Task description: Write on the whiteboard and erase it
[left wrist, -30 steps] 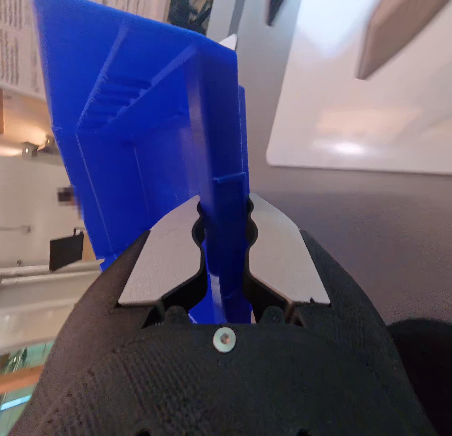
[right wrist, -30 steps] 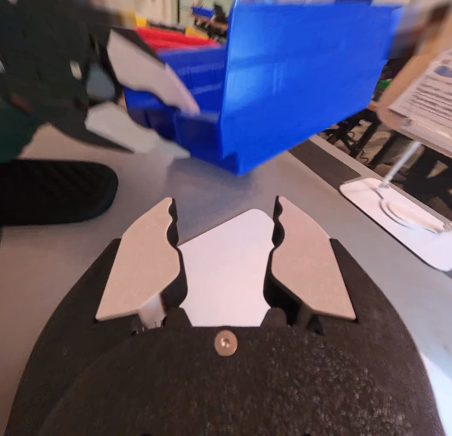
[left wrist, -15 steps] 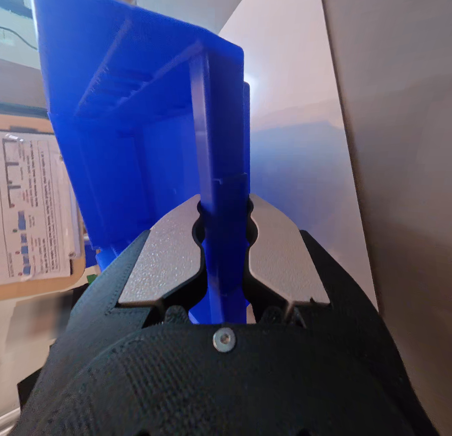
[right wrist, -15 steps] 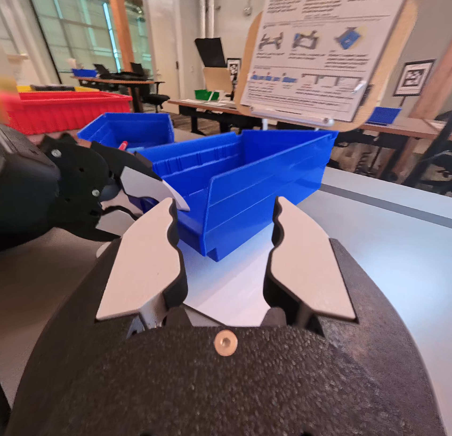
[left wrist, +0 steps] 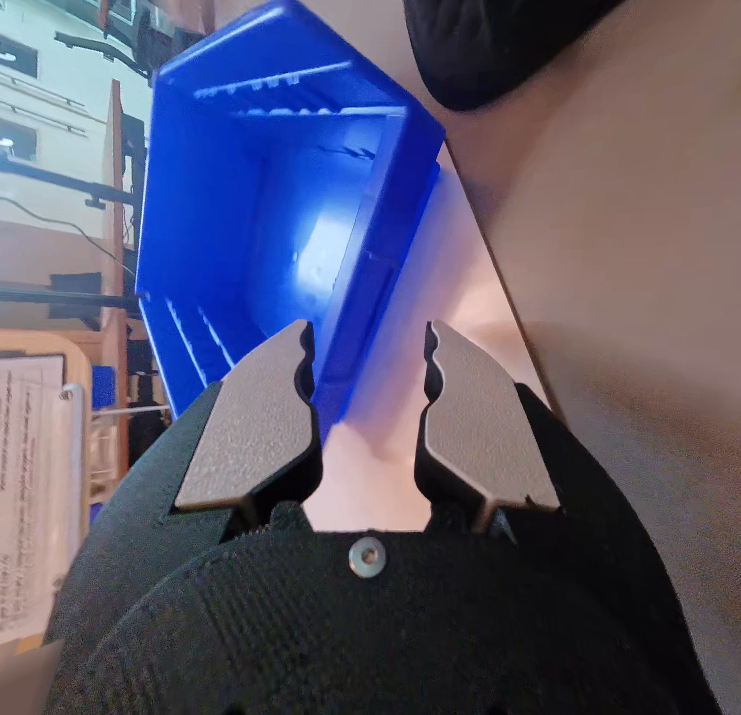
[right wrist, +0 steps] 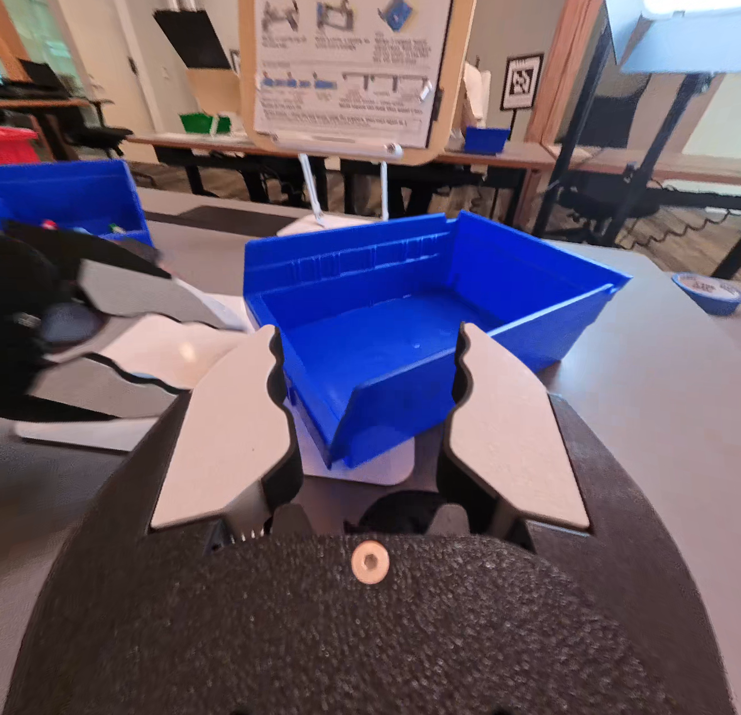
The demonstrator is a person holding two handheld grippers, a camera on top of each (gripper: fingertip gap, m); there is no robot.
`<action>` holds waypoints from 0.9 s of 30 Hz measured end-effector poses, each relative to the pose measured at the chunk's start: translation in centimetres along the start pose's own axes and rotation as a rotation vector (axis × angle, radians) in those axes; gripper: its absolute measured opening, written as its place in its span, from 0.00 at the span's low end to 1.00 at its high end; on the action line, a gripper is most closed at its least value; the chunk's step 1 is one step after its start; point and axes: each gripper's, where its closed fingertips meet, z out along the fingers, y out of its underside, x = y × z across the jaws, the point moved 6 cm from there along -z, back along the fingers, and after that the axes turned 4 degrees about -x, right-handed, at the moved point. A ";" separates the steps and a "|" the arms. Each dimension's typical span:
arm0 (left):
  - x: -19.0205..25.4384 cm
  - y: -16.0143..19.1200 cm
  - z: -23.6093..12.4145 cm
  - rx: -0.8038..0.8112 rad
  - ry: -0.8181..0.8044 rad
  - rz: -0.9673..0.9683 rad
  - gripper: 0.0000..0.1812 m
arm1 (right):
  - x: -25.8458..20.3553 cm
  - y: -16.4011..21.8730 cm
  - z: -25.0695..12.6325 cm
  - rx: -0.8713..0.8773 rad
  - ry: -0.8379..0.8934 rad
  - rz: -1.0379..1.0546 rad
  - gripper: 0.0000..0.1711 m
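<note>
My left tongs stood wide open and empty, rolled sideways so the worktop filled the right of that frame, the tips just short of the blue bin's near rim. My right tongs were level, equally wide apart and holding nothing, hovering low over the bin from the bottom of the frame. The whiteboard lay flat on the worktop at centre-left, its long axis running left to right, the empty bin resting on its near right corner. Bare worktop lay open to the right. A second blue bin sat at upper left.
</note>
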 end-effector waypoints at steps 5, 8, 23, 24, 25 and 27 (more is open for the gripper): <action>-0.4 3.6 -4.2 0.117 0.027 -0.309 0.27 | 0.7 1.4 1.0 -0.130 0.023 0.024 0.52; 0.4 6.4 -5.2 0.089 0.048 -0.416 0.27 | 0.3 2.3 2.2 -0.228 0.034 0.015 0.54; 3.8 10.7 -4.7 -0.027 0.267 -0.514 0.20 | 7.0 2.8 5.5 -0.562 0.280 -0.123 0.15; 3.7 10.8 -4.7 -0.029 0.263 -0.512 0.20 | 9.2 2.6 6.2 -0.586 0.305 -0.130 0.11; 3.7 10.9 -4.7 -0.030 0.261 -0.505 0.19 | 11.9 2.6 7.0 -0.612 0.353 -0.148 0.08; 3.7 10.9 -4.7 -0.028 0.269 -0.511 0.18 | 17.1 3.0 9.0 -0.635 0.403 -0.158 0.09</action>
